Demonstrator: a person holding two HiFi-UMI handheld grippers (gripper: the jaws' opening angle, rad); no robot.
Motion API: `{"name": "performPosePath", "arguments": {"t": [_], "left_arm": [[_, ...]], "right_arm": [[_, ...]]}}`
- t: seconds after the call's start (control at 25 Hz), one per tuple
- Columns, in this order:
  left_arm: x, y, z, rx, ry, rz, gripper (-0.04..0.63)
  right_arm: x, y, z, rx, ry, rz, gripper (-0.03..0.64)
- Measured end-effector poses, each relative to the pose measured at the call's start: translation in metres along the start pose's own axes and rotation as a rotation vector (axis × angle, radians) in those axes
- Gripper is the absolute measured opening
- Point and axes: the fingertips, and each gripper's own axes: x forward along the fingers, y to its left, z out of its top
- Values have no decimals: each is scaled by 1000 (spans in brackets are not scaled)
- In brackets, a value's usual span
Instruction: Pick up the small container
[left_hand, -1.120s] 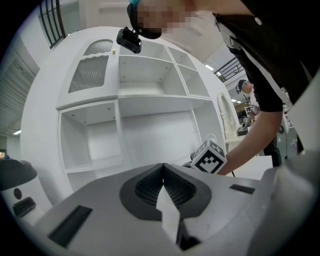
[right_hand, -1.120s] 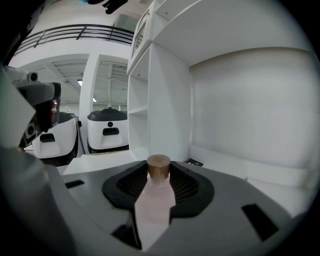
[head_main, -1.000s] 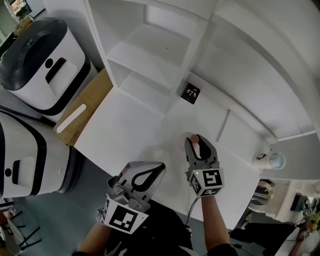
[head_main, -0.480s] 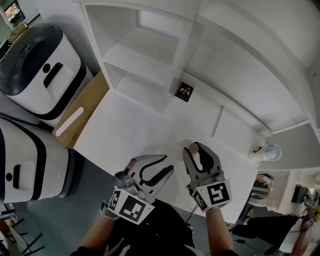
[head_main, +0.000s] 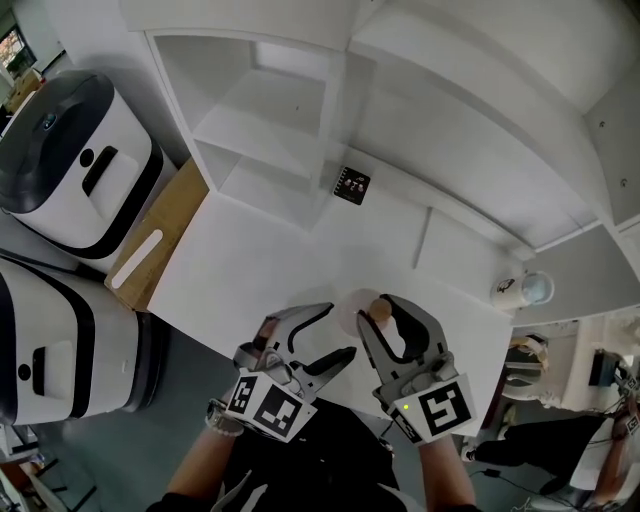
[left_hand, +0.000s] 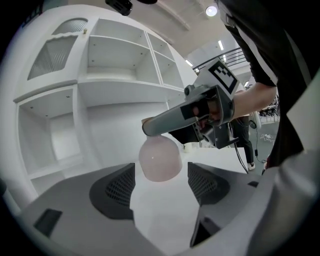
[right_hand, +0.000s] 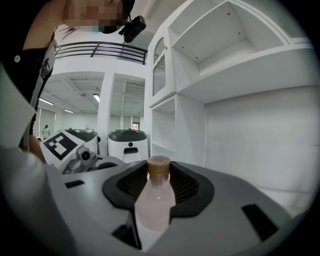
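The small container (head_main: 355, 306) is a pale pink translucent bottle with a brown cork-like cap. My right gripper (head_main: 383, 322) is shut on it and holds it above the white table (head_main: 250, 260). In the right gripper view the container (right_hand: 152, 202) lies between the two dark pads (right_hand: 192, 187) of the right gripper (right_hand: 159, 186), cap toward the tips. My left gripper (head_main: 336, 334) is beside it on the left, and its jaws have just been opening. In the left gripper view the container's body (left_hand: 160, 157) hangs just beyond the tips of the left gripper (left_hand: 160, 184), and nothing touches its pads (left_hand: 116, 187).
A white shelf unit (head_main: 270, 120) stands at the back of the table. Two white and dark grey machines (head_main: 70, 150) stand to the left beside a wooden board (head_main: 155, 240). A small black card (head_main: 351, 185) lies on the table, and a cup (head_main: 520, 290) sits far right.
The left gripper's jaws have gone from shut to wide apart. The right gripper with the container has come nearer to the camera. The left gripper has shifted toward the container.
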Motion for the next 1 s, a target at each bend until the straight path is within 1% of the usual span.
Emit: {"name": "performPosePath", "arguments": {"t": [0.16, 0.32, 0.56, 0.72, 1.0], "left_arm": [[-1, 0, 9, 26, -8, -11, 319], [-3, -3, 22, 92, -29, -20, 321], [-9, -5, 40, 135, -62, -46, 324], [-13, -5, 48, 151, -69, -65, 324], [-23, 0, 62, 164, -98, -47, 327]], "right_arm": [[-7, 11, 13, 6, -22, 21, 144], [-14, 21, 28, -1, -54, 42, 144], [-26, 25, 45, -11, -87, 35, 144], [-32, 24, 48, 2, -91, 18, 144], [-35, 32, 69, -29, -141, 21, 144]]}}
